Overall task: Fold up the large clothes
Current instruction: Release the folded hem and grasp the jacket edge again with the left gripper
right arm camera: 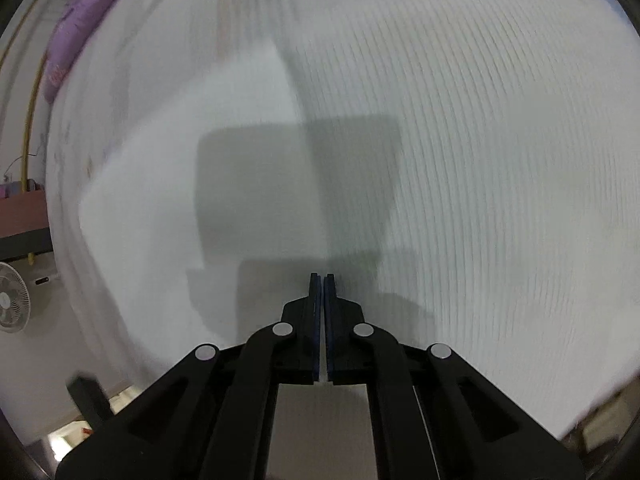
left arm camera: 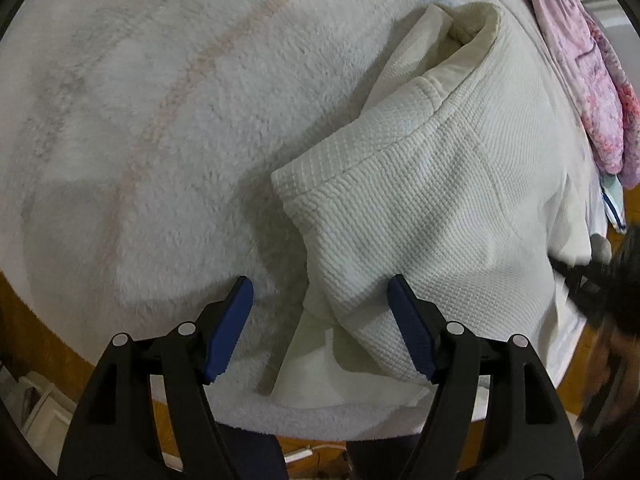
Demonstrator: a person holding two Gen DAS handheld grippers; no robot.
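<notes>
A cream waffle-knit garment (left arm camera: 440, 184) lies partly folded on a white fluffy rug (left arm camera: 140, 120), its collar or cuff opening toward the far side. My left gripper (left arm camera: 320, 280) hangs open over the garment's near folded edge. Its right finger (left arm camera: 408, 320) is against the cloth and its left finger (left arm camera: 230, 328) is over bare rug, and the pads press on nothing. In the blurred right wrist view, my right gripper (right arm camera: 322, 276) is shut just above the same ribbed cloth (right arm camera: 480, 160). I see nothing between its pads.
A pink and purple blanket (left arm camera: 580, 80) is piled at the rug's far right. Wooden floor (left arm camera: 24, 320) shows around the rug's near edge. A dark blurred shape (left arm camera: 608, 288) sits at the right. A white fan (right arm camera: 12, 304) stands off to the left.
</notes>
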